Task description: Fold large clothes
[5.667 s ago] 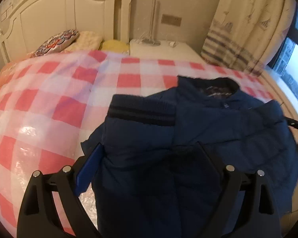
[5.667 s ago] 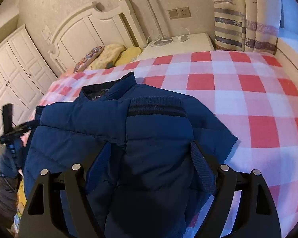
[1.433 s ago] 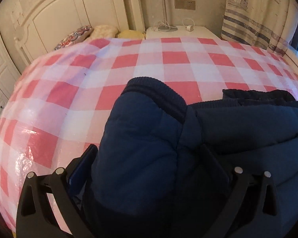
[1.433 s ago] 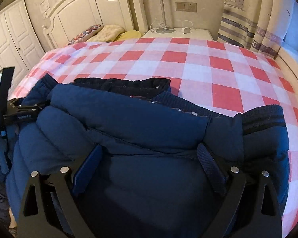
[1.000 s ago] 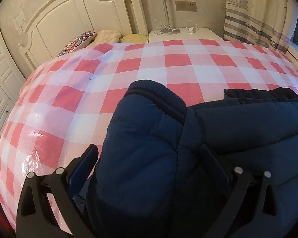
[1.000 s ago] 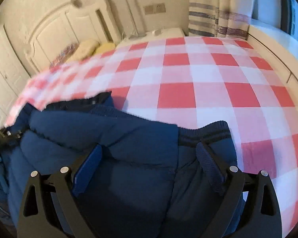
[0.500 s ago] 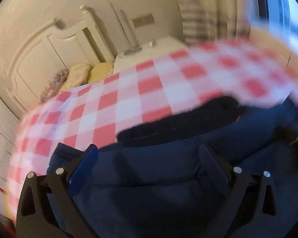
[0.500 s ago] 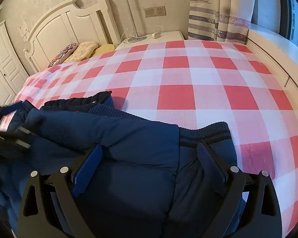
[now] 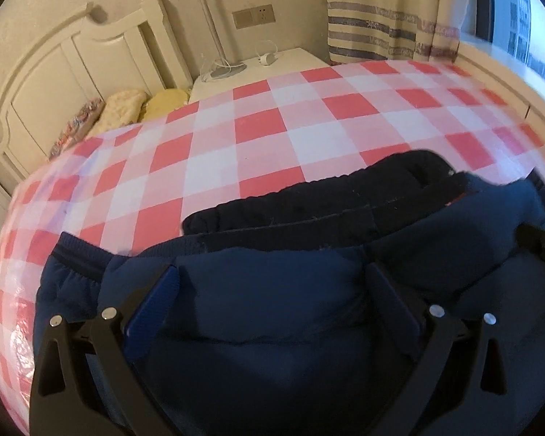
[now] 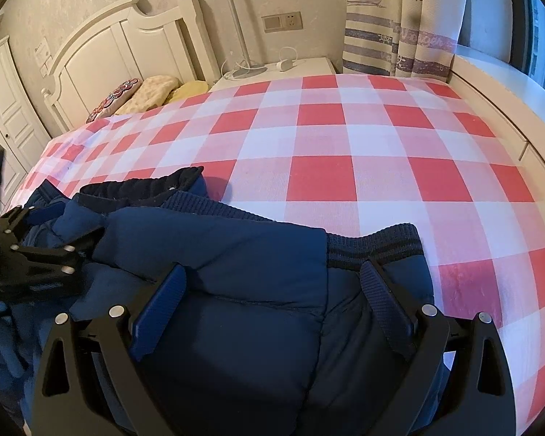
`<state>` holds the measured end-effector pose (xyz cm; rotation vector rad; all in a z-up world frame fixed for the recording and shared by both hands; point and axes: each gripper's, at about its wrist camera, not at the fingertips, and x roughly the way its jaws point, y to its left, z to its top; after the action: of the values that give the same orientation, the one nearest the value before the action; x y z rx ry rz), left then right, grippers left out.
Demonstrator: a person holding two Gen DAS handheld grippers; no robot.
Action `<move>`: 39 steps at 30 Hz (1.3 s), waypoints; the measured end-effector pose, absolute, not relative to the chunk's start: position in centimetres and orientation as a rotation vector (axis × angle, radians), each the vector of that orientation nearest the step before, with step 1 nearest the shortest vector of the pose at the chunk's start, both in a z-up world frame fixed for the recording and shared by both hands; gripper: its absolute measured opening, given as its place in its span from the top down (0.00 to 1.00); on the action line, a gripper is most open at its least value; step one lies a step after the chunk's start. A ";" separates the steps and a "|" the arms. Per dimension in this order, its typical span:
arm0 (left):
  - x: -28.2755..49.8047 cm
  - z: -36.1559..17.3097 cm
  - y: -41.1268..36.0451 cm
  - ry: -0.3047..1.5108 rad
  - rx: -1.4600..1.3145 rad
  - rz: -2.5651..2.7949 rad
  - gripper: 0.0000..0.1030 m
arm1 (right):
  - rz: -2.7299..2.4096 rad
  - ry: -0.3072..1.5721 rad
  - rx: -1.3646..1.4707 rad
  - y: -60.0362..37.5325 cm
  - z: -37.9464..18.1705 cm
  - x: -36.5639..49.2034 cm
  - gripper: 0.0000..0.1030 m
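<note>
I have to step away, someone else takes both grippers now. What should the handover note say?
Left gripper: open, jaws astride the jacket, not clamped.
Right gripper: open too, over the jacket's right part by a ribbed cuff.
Jacket lies bunched at the near edge of the checked bed, collar toward the headboard, sleeves look folded in over the body.
Left to do: probably fold the body over and square it up.
</note>
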<state>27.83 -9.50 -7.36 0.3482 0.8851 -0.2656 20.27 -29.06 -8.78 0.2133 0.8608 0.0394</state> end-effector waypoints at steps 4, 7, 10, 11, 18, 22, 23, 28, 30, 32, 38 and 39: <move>26.8 -3.8 -4.9 0.838 0.229 -0.278 0.02 | 0.043 0.858 0.220 -29.1 -8.8 20.2 0.10; 27.6 -4.2 -1.2 0.857 0.235 -0.232 0.02 | 0.045 0.858 0.220 -29.2 -8.8 20.2 0.10; 29.7 -7.2 3.4 0.978 0.101 -0.234 0.02 | 0.045 0.857 0.223 -29.1 -8.8 20.2 0.10; 30.1 -7.4 4.9 0.996 -0.001 -0.269 0.02 | 0.044 0.858 0.222 -29.1 -8.8 20.2 0.10; 29.7 -7.8 4.2 0.969 0.057 -0.226 0.02 | -0.067 0.917 0.104 -27.5 -7.6 20.9 0.10; 29.7 -7.9 4.1 0.967 0.059 -0.223 0.02 | -0.027 0.811 0.036 -22.9 -3.9 20.1 0.10; 29.8 -7.9 4.1 0.967 0.062 -0.221 0.02 | 0.010 0.790 0.010 -21.1 -3.1 20.1 0.10; 29.7 -7.9 4.1 0.962 0.067 -0.215 0.02 | 0.157 0.870 -0.171 -13.5 -4.8 22.3 0.14; 29.7 -7.8 4.1 0.959 0.063 -0.217 0.02 | 0.172 0.947 -0.252 -11.7 -7.5 23.2 0.11; 29.8 -7.8 4.2 0.960 0.061 -0.215 0.02 | 0.193 0.949 -0.200 -12.4 -7.5 23.5 0.10; 29.7 -7.8 4.2 0.959 0.063 -0.214 0.02 | 0.163 0.910 -0.104 -15.0 -5.4 22.4 0.14; 29.7 -7.8 4.2 0.959 0.063 -0.214 0.02 | 0.136 0.892 -0.094 -15.7 -5.0 22.5 0.13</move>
<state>29.67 4.21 -7.76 0.0630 0.9594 -0.2137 22.47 -15.66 -4.98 -0.0940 0.8920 0.1363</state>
